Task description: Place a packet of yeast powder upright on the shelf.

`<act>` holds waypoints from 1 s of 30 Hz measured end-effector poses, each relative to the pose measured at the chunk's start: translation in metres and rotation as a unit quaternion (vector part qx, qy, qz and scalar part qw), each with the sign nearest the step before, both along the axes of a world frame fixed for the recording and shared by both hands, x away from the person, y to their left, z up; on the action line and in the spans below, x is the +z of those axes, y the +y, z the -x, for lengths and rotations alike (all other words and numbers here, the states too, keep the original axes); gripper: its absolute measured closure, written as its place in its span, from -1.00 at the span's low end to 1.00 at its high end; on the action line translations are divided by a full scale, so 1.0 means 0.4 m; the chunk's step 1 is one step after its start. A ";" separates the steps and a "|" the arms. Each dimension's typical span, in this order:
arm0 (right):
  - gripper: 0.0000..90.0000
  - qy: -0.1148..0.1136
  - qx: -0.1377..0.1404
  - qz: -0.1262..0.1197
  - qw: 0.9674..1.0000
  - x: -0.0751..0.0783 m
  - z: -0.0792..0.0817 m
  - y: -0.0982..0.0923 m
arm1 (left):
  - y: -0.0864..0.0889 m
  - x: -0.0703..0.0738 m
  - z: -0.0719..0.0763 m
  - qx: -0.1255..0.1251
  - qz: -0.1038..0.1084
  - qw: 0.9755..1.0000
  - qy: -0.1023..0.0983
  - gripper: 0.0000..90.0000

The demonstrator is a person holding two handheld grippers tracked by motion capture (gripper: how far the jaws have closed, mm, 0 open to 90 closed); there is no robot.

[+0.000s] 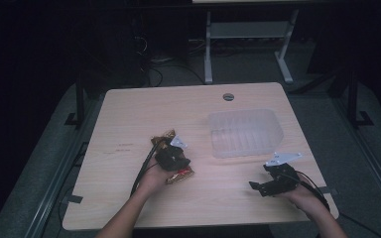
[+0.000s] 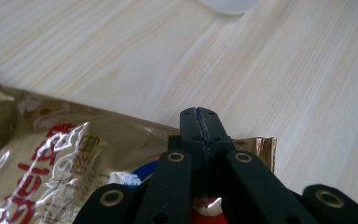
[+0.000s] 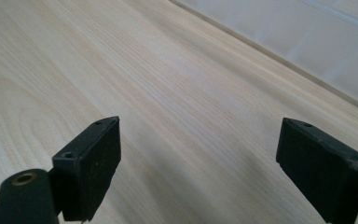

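Note:
A shiny gold snack packet with red print lies left of the table's middle. My left gripper is down on it with its jaws pressed together. In the left gripper view the packet spreads under and on both sides of the left gripper. A red bit of film shows between the jaws near their base, so they seem to pinch the wrapper. My right gripper hovers low near the front right of the table. It stands open over bare wood with nothing between its jaws.
A clear plastic tub stands right of centre, just beyond the right gripper; its wall shows at the top right of the right gripper view. A round cable hole sits near the table's far edge.

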State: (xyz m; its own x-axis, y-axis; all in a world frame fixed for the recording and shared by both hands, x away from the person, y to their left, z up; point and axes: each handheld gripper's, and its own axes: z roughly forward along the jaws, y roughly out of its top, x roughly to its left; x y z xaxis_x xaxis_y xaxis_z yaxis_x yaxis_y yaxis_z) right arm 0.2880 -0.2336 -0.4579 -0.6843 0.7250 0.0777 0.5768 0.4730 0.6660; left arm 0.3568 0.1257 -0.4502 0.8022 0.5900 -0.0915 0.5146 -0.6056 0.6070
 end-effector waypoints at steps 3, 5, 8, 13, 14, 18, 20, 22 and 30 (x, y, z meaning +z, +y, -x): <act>-0.70 -0.001 -0.002 -0.002 1.000 -0.002 0.000 -0.002 | 0.008 0.002 0.005 -0.001 -0.002 1.000 0.002 1.00; -0.70 -0.001 0.000 -0.002 1.000 -0.004 0.000 -0.002 | 0.017 0.003 0.011 0.001 -0.002 1.000 0.006 1.00; -0.70 -0.001 0.002 0.000 1.000 -0.006 -0.001 -0.004 | 0.041 0.007 0.026 0.003 -0.003 1.000 0.008 1.00; -0.70 -0.001 0.006 -0.002 1.000 -0.007 0.000 -0.002 | 0.067 0.010 0.041 0.007 -0.005 1.000 0.011 1.00; -0.70 0.001 0.007 -0.002 1.000 -0.008 0.000 0.000 | 0.074 0.011 0.043 0.007 -0.006 1.000 0.013 1.00; -0.70 0.000 0.014 0.000 1.000 -0.009 -0.001 0.004 | 0.109 0.015 0.056 0.013 -0.008 1.000 0.013 0.99; -0.70 0.001 0.015 0.002 1.000 -0.009 -0.001 0.006 | 0.124 0.015 0.060 0.018 -0.007 1.000 0.014 0.99; -0.69 -0.001 0.017 0.002 1.000 -0.010 -0.002 0.006 | 0.138 0.015 0.064 0.023 -0.009 1.000 0.015 1.00; -0.69 -0.001 0.015 0.004 1.000 -0.011 -0.003 0.007 | 0.212 0.018 0.073 0.049 -0.017 0.999 0.008 1.00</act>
State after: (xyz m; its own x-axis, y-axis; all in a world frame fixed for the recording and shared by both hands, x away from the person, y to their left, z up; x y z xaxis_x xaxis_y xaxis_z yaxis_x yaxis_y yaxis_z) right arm 0.2893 -0.2309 -0.4622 -0.7063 0.7043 0.0710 0.5610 0.4957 0.6630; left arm 0.3277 0.2105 -0.4428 0.7387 0.6690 -0.0822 0.5820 -0.5716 0.5783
